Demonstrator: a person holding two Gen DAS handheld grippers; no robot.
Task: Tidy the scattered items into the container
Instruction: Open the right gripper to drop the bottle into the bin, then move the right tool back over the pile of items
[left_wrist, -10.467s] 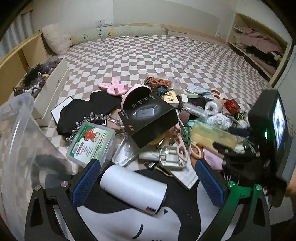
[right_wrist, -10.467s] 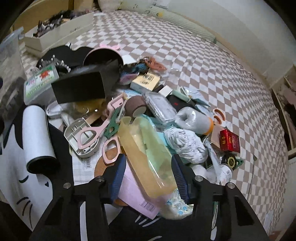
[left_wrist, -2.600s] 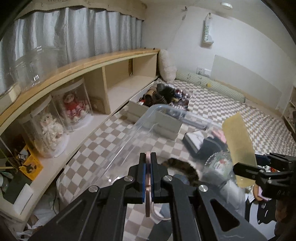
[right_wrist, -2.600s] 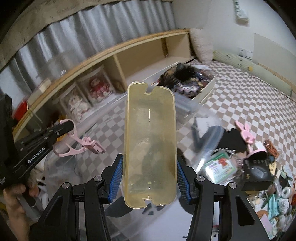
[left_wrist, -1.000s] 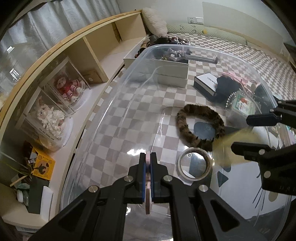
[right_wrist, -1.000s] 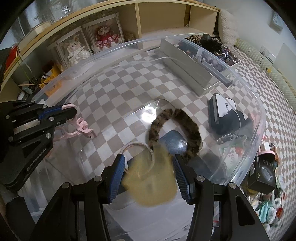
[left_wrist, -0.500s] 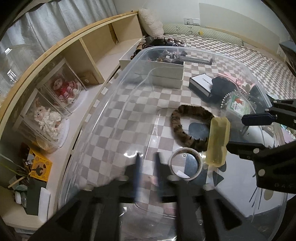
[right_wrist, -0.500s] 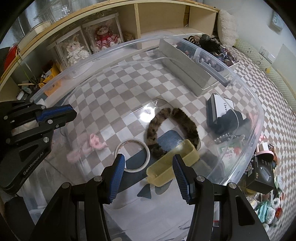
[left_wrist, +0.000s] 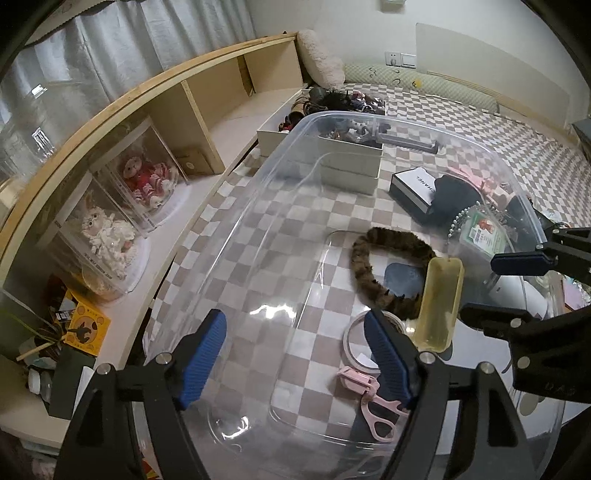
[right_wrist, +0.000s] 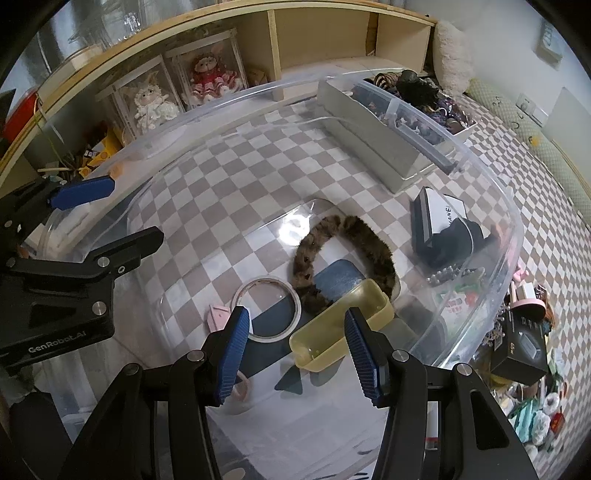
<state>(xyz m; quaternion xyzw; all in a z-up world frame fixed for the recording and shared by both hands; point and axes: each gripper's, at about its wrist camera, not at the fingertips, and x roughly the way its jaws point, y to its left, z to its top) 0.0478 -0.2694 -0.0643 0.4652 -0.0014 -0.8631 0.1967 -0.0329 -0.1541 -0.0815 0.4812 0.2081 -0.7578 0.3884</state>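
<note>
Hovering both grippers over the bin, nothing held.

Your left gripper is spreading its jaws with nothing between them; your right gripper stands half open and empty. The tray, pink clip, tape ring and furry band lie inside. Remaining clutter outside looks light and slippery: pinch rigid edges.

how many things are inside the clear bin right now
4. A furry leopard headband lies mid-floor of the clear bin; a tape ring sits beside it; a yellow tray rests against the headband's end; a pink tool lies nearest the cameras. Nothing else shows inside.
</note>
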